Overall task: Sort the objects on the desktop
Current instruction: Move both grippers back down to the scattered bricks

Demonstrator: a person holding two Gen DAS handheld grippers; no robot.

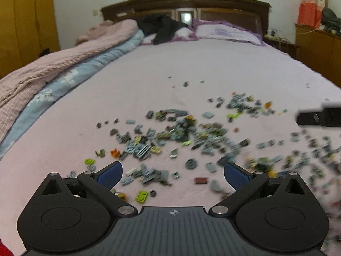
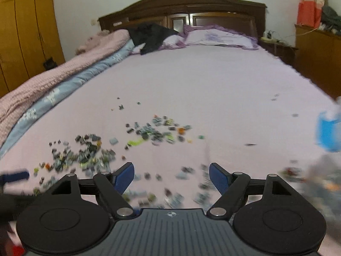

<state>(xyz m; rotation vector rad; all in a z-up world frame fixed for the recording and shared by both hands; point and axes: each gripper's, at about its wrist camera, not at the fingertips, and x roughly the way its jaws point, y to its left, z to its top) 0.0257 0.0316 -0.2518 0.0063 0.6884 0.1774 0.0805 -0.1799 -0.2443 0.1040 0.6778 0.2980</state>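
Note:
Many small toy bricks, mostly grey with some lime, orange and dark red ones, lie scattered on the pink bedsheet. My left gripper is open and empty, low over the near pieces. The right gripper shows at the right edge of the left wrist view. In the right wrist view the same bricks spread to the left and under my right gripper, which is open and empty. The left gripper's blue finger shows at the left edge of that view.
A folded pink and blue quilt runs along the bed's left side. Pillows and dark clothing lie by the wooden headboard. A blurred blue and white object is at the right edge. Wooden cabinets stand to the right.

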